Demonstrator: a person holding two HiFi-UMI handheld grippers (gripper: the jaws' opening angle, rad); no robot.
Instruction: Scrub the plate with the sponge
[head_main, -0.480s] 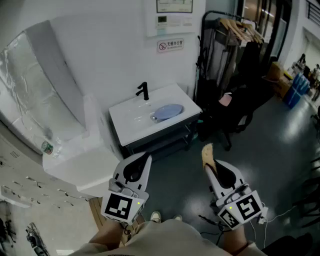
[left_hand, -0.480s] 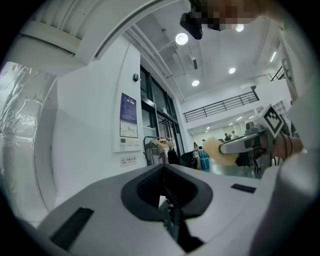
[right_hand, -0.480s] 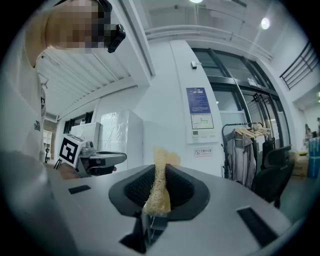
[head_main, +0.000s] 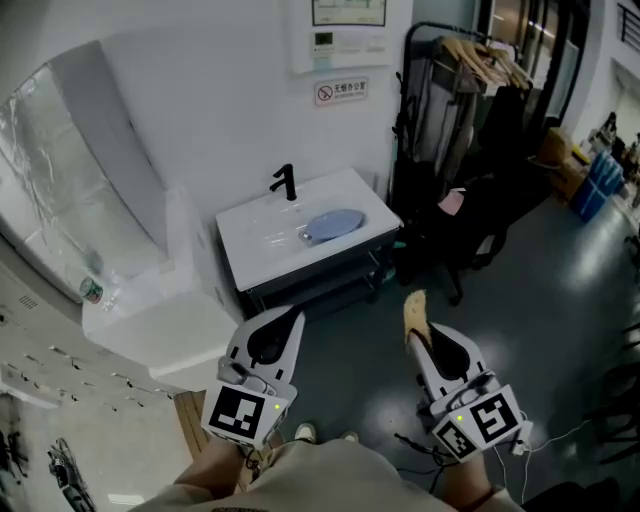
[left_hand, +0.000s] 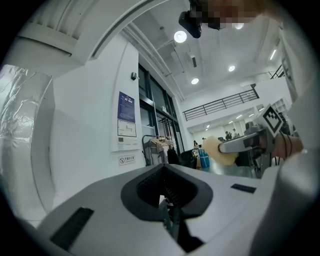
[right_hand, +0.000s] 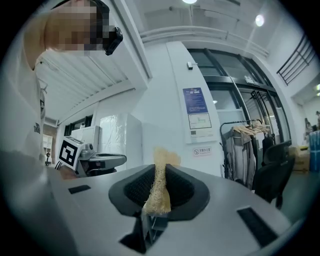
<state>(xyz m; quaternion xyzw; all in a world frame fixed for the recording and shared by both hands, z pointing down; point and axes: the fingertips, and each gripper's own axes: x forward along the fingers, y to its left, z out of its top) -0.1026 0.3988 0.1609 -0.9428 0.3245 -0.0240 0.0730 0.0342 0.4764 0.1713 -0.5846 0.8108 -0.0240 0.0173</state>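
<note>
A blue plate (head_main: 335, 222) lies in the basin of a white sink (head_main: 250, 245) with a black faucet (head_main: 287, 182), far ahead of both grippers. My left gripper (head_main: 296, 313) is held level and shut, with nothing between its jaws (left_hand: 169, 209). My right gripper (head_main: 414, 335) is shut on a tan fibrous sponge (head_main: 414, 306), which sticks out past the jaw tips. In the right gripper view the sponge (right_hand: 159, 186) stands upright, pinched flat between the jaws. Both grippers hang over the dark floor, well short of the sink.
A clothes rack with hangers (head_main: 470, 55) and a black chair (head_main: 470, 225) stand to the right of the sink. A large plastic-wrapped white unit (head_main: 90, 190) fills the left. A no-smoking sign (head_main: 340, 91) hangs on the wall. Blue bins (head_main: 590, 178) sit far right.
</note>
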